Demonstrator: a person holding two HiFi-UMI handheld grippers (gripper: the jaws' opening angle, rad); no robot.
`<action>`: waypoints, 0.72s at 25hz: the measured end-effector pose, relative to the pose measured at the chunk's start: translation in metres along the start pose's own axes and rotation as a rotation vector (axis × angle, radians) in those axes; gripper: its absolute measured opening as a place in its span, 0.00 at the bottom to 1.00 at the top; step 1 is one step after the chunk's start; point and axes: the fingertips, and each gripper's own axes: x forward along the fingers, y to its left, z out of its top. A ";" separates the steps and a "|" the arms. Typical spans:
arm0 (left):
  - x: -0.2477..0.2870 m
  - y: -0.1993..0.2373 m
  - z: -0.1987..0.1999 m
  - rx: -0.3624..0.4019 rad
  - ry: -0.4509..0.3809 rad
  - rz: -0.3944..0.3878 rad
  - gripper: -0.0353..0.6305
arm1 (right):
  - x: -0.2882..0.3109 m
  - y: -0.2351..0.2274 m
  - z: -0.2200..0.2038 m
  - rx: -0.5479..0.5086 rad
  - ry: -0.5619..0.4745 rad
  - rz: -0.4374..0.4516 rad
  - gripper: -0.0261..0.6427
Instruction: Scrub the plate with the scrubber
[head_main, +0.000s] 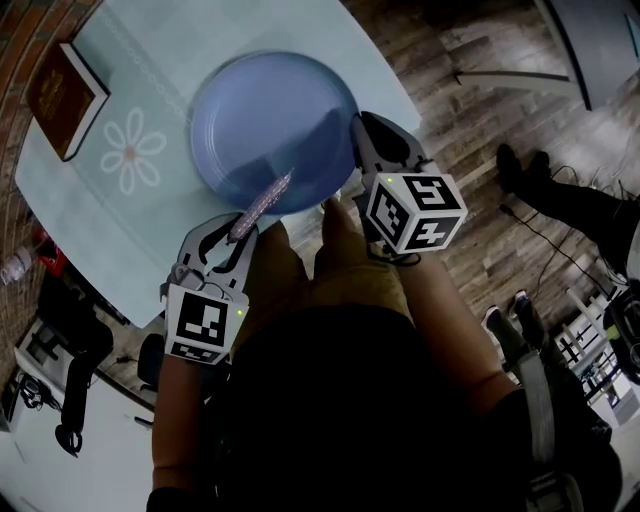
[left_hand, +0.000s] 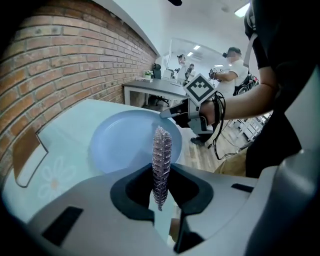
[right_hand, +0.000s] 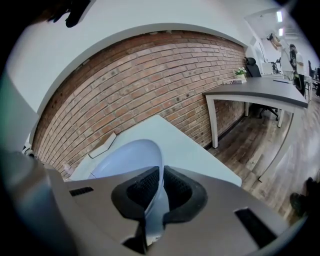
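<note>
Fingers (left_hand: 131, 194) of left gripper (left_hand: 161, 189) on one scrubber (left_hand: 162, 155), right gripper (right_hand: 161, 181) on one plate (head_main: 268, 120).

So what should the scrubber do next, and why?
Probably press the scrubber down onto the plate and start rubbing: the left gripper pinches it with its tip over the plate's near side, and the right gripper clamps the rim.

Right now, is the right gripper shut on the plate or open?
Shut on the plate. In the right gripper view the right gripper has its jaws pressed on both sides of the rim.
</note>
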 end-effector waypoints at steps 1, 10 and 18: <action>0.003 -0.005 0.003 0.005 -0.009 -0.017 0.18 | 0.000 0.000 0.000 -0.001 0.000 0.003 0.12; 0.047 -0.026 0.045 0.002 -0.107 -0.070 0.18 | 0.000 -0.001 -0.001 0.020 -0.003 0.009 0.12; 0.081 -0.005 0.074 -0.074 -0.150 0.023 0.18 | -0.001 -0.002 -0.001 0.026 -0.016 0.007 0.12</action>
